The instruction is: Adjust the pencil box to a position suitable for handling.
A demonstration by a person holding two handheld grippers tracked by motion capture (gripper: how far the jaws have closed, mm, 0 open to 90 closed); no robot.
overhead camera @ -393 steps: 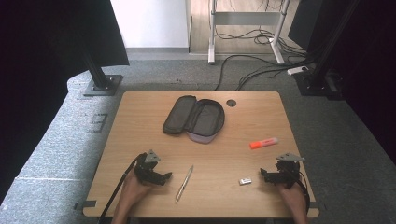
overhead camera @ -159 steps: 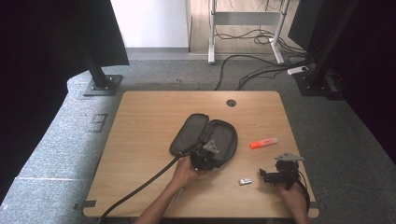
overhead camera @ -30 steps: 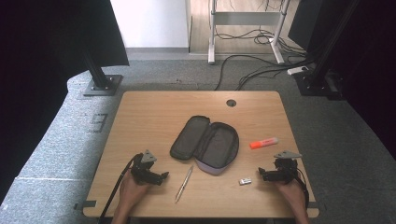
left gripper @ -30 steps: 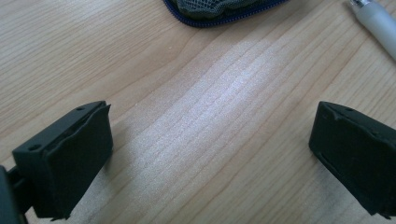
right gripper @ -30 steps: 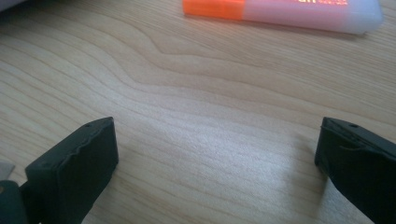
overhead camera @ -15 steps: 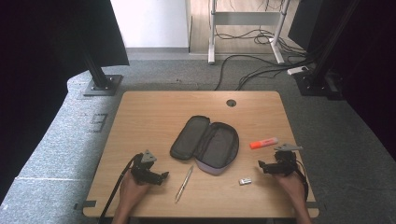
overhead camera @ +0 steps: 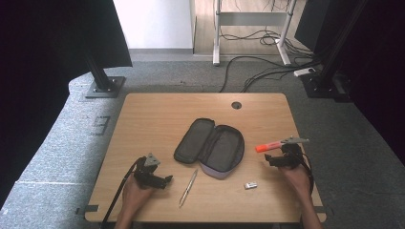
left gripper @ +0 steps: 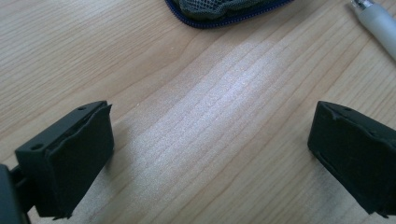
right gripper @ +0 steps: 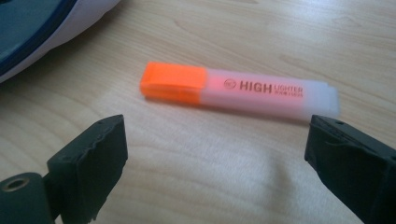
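Note:
An open dark pencil case (overhead camera: 210,148) lies at the middle of the wooden table (overhead camera: 153,114). An orange highlighter (overhead camera: 267,146) lies to its right. My right gripper (overhead camera: 270,161) sits just near of it, open. In the right gripper view the highlighter (right gripper: 238,88) lies crosswise just beyond the gripper (right gripper: 217,135), whose jaws have just been closing a little with nothing between them. My left gripper (overhead camera: 165,180) rests open at the front left. In the left gripper view the gripper (left gripper: 215,121) has bare wood between its jaws, beyond which are the case's edge (left gripper: 219,9) and a pen (left gripper: 378,23).
A silver pen (overhead camera: 187,187) lies between the left gripper and the case. Near the front edge, left of the right hand, is a small white item (overhead camera: 250,185). A cable hole (overhead camera: 236,105) is at the table's far side. The case's corner (right gripper: 28,28) shows at upper left in the right gripper view.
My right gripper has moved away from the front edge and slightly up, toward the highlighter. The left gripper, case and pen have stayed put.

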